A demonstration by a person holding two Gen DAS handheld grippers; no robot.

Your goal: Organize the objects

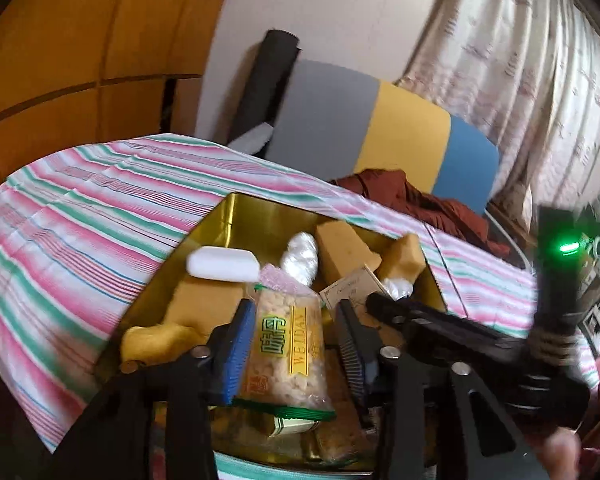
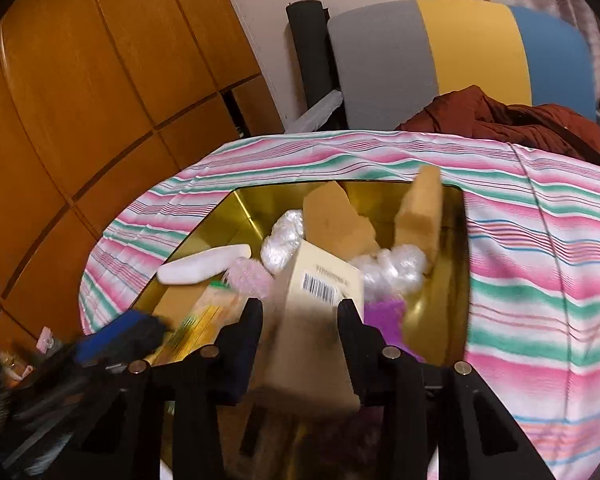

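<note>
Left gripper (image 1: 296,344) clamped a snack packet (image 1: 286,350) and right gripper (image 2: 300,320) a small carton (image 2: 314,312) over the gold tin's (image 2: 236,216) near edge.

Warm dim indoor light. Daylight glows through curtain (image 1: 512,60). My gold tin (image 1: 260,216) throws glare. Green LED flare on my right gripper (image 1: 376,300), motion-smeared. Box (image 2: 320,300) and sponge (image 2: 422,208) blurred. Fisheye bends cupboard (image 2: 80,80); corners black.

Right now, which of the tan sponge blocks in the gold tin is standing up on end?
The sponge block by the tin's far right wall stands upright; the others lean or lie flat.
</note>
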